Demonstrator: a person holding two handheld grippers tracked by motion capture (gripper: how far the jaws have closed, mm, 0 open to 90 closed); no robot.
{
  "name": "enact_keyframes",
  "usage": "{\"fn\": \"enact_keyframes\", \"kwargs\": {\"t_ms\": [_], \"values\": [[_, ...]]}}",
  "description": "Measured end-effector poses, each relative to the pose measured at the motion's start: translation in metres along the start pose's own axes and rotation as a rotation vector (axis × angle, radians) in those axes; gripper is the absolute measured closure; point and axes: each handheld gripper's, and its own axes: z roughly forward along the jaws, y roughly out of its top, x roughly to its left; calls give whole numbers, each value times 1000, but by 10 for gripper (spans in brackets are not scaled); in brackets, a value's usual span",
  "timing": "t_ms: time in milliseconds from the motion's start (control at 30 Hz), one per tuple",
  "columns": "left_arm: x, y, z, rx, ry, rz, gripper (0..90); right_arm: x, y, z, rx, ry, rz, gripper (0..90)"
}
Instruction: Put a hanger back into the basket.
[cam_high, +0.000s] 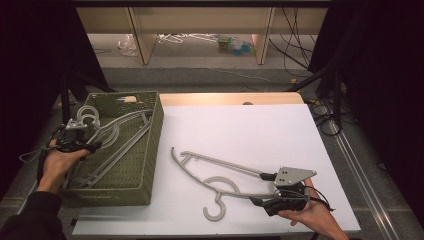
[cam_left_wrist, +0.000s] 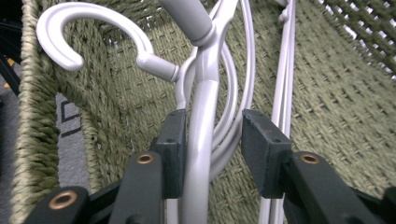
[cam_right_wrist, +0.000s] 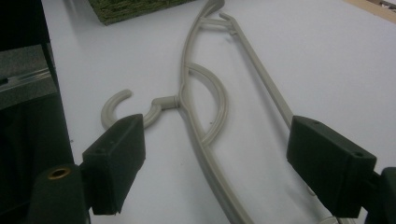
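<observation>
A grey plastic hanger (cam_high: 225, 164) lies flat on the white table (cam_high: 250, 130), its hook toward the front edge. My right gripper (cam_high: 260, 189) is at the hanger's right end, jaws wide open on either side of it. The right gripper view shows this hanger (cam_right_wrist: 183, 88) running between the spread pads of the right gripper (cam_right_wrist: 215, 140) without touching them. My left gripper (cam_high: 82, 131) is at the left rim of the green woven basket (cam_high: 157, 130), over several pale hangers (cam_high: 120, 135). In the left gripper view a white hanger (cam_left_wrist: 201, 130) stands between the jaws of the left gripper (cam_left_wrist: 210, 126), with a gap at the right pad.
The basket wall (cam_left_wrist: 341, 93) rises close around the left jaws, and a white hook (cam_left_wrist: 88, 28) curls over its rim. A basket corner (cam_right_wrist: 126, 9) lies beyond the grey hanger. Past the table are a wooden strip, shelving legs and cables on the floor.
</observation>
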Motion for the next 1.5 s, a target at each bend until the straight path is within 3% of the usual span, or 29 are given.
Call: {"fn": "enact_keyframes", "kwargs": {"t_ms": [133, 367, 400, 600, 733, 900, 1167, 1333, 1367, 1433, 1500], "values": [[1, 0, -5, 3, 87, -40, 530, -1, -1, 1, 1, 2, -2, 206], [-5, 4, -23, -91, 52, -86, 445, -1, -1, 1, 2, -3, 2, 206], [-7, 5, -26, -109, 49, -70, 432, -1, -1, 1, 3, -2, 3, 206], [-34, 10, -45, -205, -20, -118, 334, -1, -2, 1, 3, -5, 2, 205], [-59, 11, -60, -268, -70, -97, 279, -1, -2, 2, 5, -4, 1, 203], [-90, 9, -74, -344, -211, -128, 174, 0, -2, 2, 2, -6, -2, 200], [-138, 4, -87, -429, -309, -78, 173, 0, -2, 2, -1, -9, -3, 194], [-167, 2, -87, -453, -366, 11, 170, 1, -2, 3, 1, -9, 2, 193], [-174, 1, -88, -455, -374, 12, 166, 0, -2, 3, 1, -5, -1, 193], [-185, -1, -88, -462, -384, 64, 166, 1, -2, 3, 4, -8, -5, 193], [-199, -6, -87, -458, -409, 53, 166, 1, -2, 4, 4, -7, -4, 193]]}}
